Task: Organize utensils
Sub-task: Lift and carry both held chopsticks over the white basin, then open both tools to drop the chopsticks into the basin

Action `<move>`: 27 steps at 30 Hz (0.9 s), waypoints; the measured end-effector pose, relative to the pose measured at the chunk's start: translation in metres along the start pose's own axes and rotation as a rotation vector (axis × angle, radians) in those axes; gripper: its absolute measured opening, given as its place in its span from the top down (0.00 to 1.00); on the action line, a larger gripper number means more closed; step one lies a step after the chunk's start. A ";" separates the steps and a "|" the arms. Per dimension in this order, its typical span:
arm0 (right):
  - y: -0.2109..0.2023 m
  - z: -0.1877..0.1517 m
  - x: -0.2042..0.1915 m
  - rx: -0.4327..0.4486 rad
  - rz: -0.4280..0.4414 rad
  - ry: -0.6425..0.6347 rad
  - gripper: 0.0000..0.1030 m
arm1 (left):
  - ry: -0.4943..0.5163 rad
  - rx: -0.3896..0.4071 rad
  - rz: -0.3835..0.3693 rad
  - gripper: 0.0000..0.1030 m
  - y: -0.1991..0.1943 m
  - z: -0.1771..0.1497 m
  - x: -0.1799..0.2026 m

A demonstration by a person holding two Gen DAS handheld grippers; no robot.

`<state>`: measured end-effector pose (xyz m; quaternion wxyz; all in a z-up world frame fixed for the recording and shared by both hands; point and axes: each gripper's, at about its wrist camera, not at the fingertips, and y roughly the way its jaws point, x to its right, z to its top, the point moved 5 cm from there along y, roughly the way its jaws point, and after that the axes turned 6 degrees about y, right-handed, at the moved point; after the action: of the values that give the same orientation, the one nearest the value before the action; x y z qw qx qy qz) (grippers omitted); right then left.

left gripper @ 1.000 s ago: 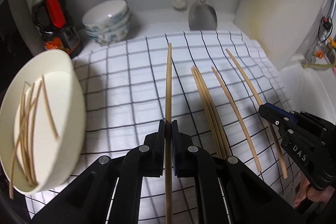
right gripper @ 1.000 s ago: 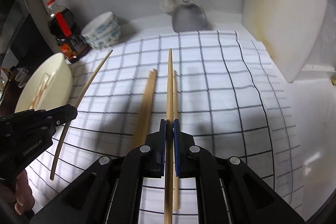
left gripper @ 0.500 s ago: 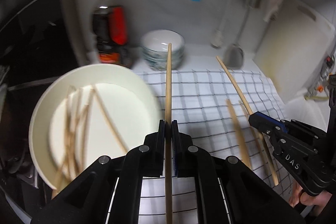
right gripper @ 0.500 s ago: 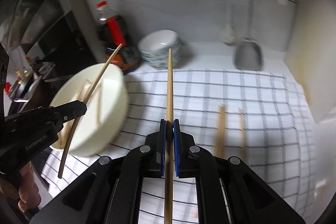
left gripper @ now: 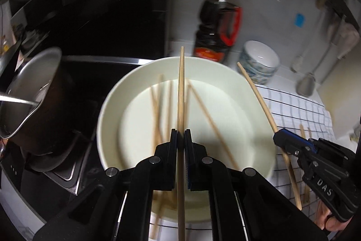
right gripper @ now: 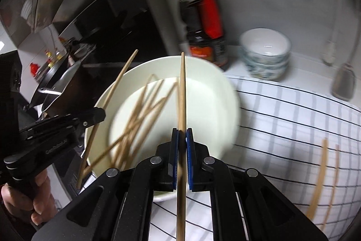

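Left gripper (left gripper: 181, 136) and right gripper (right gripper: 182, 136), jaws each clenched on one wooden chopstick (left gripper: 181, 92), poised over wide cream bowl (left gripper: 108, 105). Lower tips inside rim before releasing; stagger drops to avoid bounce-out.

Both wrist cameras look forward along their fingers, down and close onto the white bowl (left gripper: 225, 73) at the checked cloth's (right gripper: 293, 119) left edge. The left view faces slightly toward the stove side; the right sits further right, apparently. Both share the bowl, sauce bottle (left gripper: 216, 24) and stacked bowls (right gripper: 265, 53).
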<state>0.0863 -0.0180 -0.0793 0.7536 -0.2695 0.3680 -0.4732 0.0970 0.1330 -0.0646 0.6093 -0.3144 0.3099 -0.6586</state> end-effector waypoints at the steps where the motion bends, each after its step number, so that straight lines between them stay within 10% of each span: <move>1: 0.007 0.003 -0.006 -0.010 0.008 -0.005 0.94 | -0.009 -0.004 0.002 0.93 0.003 0.000 -0.007; 17: 0.061 0.022 -0.029 -0.095 -0.013 0.013 0.88 | -0.038 -0.105 -0.029 0.91 0.048 0.000 -0.028; 22: 0.049 0.022 -0.021 -0.059 -0.039 0.026 0.72 | -0.060 -0.055 0.045 0.33 0.032 0.004 -0.041; 27: 0.035 0.018 -0.013 -0.039 -0.047 0.041 0.66 | -0.094 -0.047 0.064 0.25 0.019 0.001 -0.049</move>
<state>0.1152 0.0090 -0.0918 0.7293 -0.2829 0.3860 -0.4890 0.1125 0.1802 -0.0809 0.6365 -0.3489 0.3064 -0.6158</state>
